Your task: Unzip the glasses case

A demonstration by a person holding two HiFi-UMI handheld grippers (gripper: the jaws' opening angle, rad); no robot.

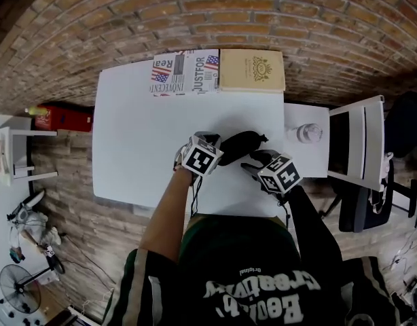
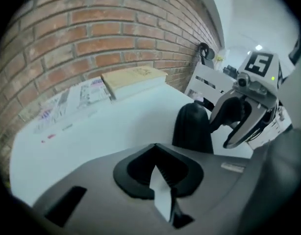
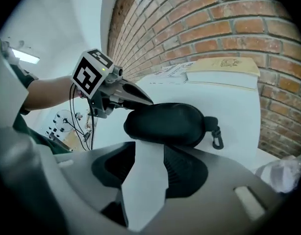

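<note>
The black glasses case (image 1: 239, 145) lies zipped on the white table (image 1: 140, 128) near its front edge, with a small clip (image 3: 217, 137) at one end. My left gripper (image 1: 210, 141) is just left of the case with its jaws shut and nothing between them. From the left gripper view its jaws (image 2: 160, 173) point at bare table, and the case (image 2: 192, 126) stands off to the right. My right gripper (image 1: 255, 163) sits just in front of the case. In the right gripper view this gripper (image 3: 148, 160) is open, with only bare table in the gap and the case (image 3: 165, 124) right beyond the tips.
A newspaper (image 1: 185, 72) and a tan book (image 1: 252, 70) lie at the table's far edge by the brick wall. A low white side table (image 1: 320, 161) holding a crumpled clear object (image 1: 305, 133) stands to the right, with a white chair (image 1: 361, 145) past it.
</note>
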